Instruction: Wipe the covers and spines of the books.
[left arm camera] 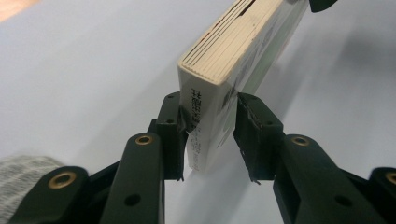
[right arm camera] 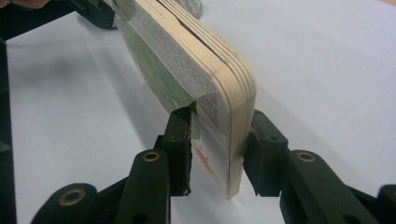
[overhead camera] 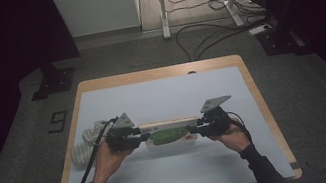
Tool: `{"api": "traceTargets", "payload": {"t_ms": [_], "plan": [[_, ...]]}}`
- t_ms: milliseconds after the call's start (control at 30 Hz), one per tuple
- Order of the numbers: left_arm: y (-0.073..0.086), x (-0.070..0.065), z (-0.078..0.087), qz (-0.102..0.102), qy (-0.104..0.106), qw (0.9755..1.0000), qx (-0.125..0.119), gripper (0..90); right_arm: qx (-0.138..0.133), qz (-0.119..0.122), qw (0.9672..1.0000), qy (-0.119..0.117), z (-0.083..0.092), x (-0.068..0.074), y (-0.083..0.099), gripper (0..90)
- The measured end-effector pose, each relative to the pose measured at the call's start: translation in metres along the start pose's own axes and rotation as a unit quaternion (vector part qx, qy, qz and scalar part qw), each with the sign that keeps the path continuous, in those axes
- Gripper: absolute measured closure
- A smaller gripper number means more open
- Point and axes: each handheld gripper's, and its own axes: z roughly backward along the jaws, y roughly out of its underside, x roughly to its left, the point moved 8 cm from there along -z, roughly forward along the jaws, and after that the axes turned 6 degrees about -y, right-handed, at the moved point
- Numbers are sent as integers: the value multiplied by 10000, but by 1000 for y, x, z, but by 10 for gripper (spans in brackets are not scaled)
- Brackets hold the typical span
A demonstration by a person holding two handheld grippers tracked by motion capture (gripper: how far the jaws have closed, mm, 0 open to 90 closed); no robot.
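Two tongs clamp one book (overhead camera: 168, 132), one at each end. Left tongs (overhead camera: 140, 138) nearly shut, pads pressing the book's covers at its spine end; right tongs (overhead camera: 200, 128) likewise on the opposite end. Book tilted on edge, lifted just clear of the pale blue tabletop (overhead camera: 162, 96). Grey knitted cloth (overhead camera: 84, 143) lies near the left hand (overhead camera: 109, 157). Cables (overhead camera: 206, 33) trail over the dim floor beyond.

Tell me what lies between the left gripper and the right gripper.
The board book spans the whole stretch in the high view: the left gripper clamps one end and the right gripper the other, lifted off the blue table.
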Motion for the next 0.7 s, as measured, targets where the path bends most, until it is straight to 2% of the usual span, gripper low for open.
{"api": "traceTargets", "payload": {"t_ms": [233,533,700], "plan": [[-9,13,-2,10,-150,9999,-34,632,-74,117,9998,173,-3,-9,-13,636],[-17,27,-11,5,-358,9994,-9,626,-85,77,9994,326,-10,-25,-20,630],[-18,37,-15,82,-495,9987,-10,620,-99,72,9991,395,-16,-33,-25,629]]}}
